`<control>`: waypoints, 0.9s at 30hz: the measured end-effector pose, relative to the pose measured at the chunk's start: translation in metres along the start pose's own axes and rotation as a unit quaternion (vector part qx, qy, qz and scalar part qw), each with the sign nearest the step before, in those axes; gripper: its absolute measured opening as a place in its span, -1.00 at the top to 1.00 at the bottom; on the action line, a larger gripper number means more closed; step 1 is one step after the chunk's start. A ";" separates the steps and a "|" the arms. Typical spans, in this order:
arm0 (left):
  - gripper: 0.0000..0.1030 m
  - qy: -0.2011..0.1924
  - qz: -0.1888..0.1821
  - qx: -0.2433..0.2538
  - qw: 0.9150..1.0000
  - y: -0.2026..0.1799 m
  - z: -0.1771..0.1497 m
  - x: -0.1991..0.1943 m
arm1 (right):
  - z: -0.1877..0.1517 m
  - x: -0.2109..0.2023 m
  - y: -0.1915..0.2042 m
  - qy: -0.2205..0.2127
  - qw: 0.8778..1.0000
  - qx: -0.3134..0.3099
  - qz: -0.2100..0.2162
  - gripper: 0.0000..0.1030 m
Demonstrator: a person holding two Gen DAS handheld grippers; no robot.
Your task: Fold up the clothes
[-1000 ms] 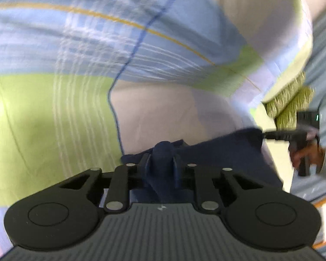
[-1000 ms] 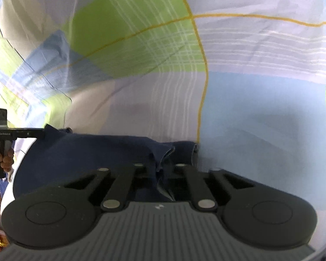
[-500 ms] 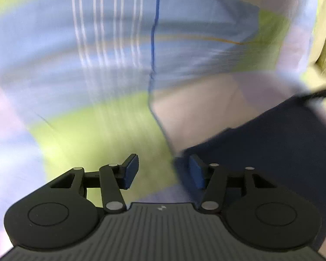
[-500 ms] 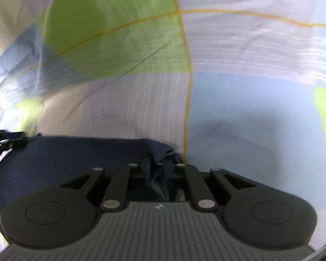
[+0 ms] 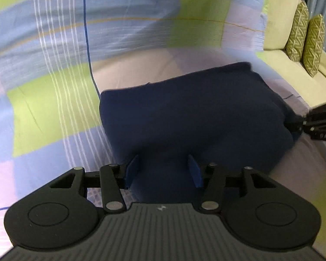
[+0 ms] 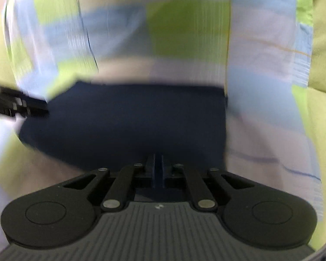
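Observation:
A navy garment (image 5: 195, 113) lies folded in a rough rectangle on the plaid bedsheet (image 5: 54, 87). My left gripper (image 5: 163, 169) hangs over its near edge, jaws opening; the cloth lies below and between the blue pads (image 5: 132, 169), which do not press on it. My right gripper (image 5: 293, 125) reaches the garment's right edge in the left wrist view. In the blurred right wrist view, the right gripper (image 6: 157, 163) is shut over the navy garment (image 6: 123, 126), with no cloth seen between its pads. The left gripper (image 6: 39, 108) shows at that view's left edge.
The green, blue and lilac checked sheet (image 6: 184, 28) spreads all around the garment. A yellow-green sofa (image 5: 276, 21) with two patterned green cushions (image 5: 304, 32) stands at the far right, past the sheet's edge.
Both grippers held bunched corners of the navy garment a second ago and have let go. The left jaws opened, the right shut empty. Both pulled back, and the garment now lies flat.

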State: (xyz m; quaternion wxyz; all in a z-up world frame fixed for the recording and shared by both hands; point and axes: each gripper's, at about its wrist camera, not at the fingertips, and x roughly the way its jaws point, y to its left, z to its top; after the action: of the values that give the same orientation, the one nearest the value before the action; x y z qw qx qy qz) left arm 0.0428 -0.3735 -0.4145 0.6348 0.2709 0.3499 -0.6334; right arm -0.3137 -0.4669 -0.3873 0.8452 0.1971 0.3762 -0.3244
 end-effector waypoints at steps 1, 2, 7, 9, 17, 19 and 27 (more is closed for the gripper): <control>-0.10 0.004 0.005 0.007 1.000 -0.001 0.003 -0.001 | -0.005 0.005 -0.006 0.001 1.000 0.004 0.000 1.00; -0.09 0.010 0.020 0.019 1.000 -0.007 0.007 -0.006 | -0.004 0.000 -0.007 0.002 1.000 -0.009 -0.010 1.00; -0.10 0.066 0.119 0.039 0.990 -0.043 0.029 -0.026 | 0.001 -0.037 -0.005 -0.019 0.998 -0.053 -0.042 0.90; -0.10 0.087 0.143 0.021 0.986 -0.053 0.026 -0.021 | -0.002 -0.031 0.002 -0.018 0.998 -0.062 -0.028 0.77; -0.16 0.091 0.210 -0.037 0.973 -0.069 0.022 -0.018 | -0.014 -0.018 0.000 0.009 0.998 -0.063 -0.025 0.68; -0.16 0.085 0.211 -0.047 0.973 -0.073 0.023 -0.029 | -0.007 -0.032 0.003 -0.009 0.998 -0.061 -0.021 0.68; -0.30 0.079 0.196 -0.079 0.974 -0.074 0.000 -0.020 | 0.000 -0.027 0.020 -0.030 0.997 -0.075 0.004 0.67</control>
State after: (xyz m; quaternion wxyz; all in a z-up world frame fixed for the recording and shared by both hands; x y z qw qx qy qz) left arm -0.0297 -0.3651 -0.3909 0.7362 0.3320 0.3882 -0.4439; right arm -0.3136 -0.4420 -0.3645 0.8699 0.1251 0.3731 -0.2972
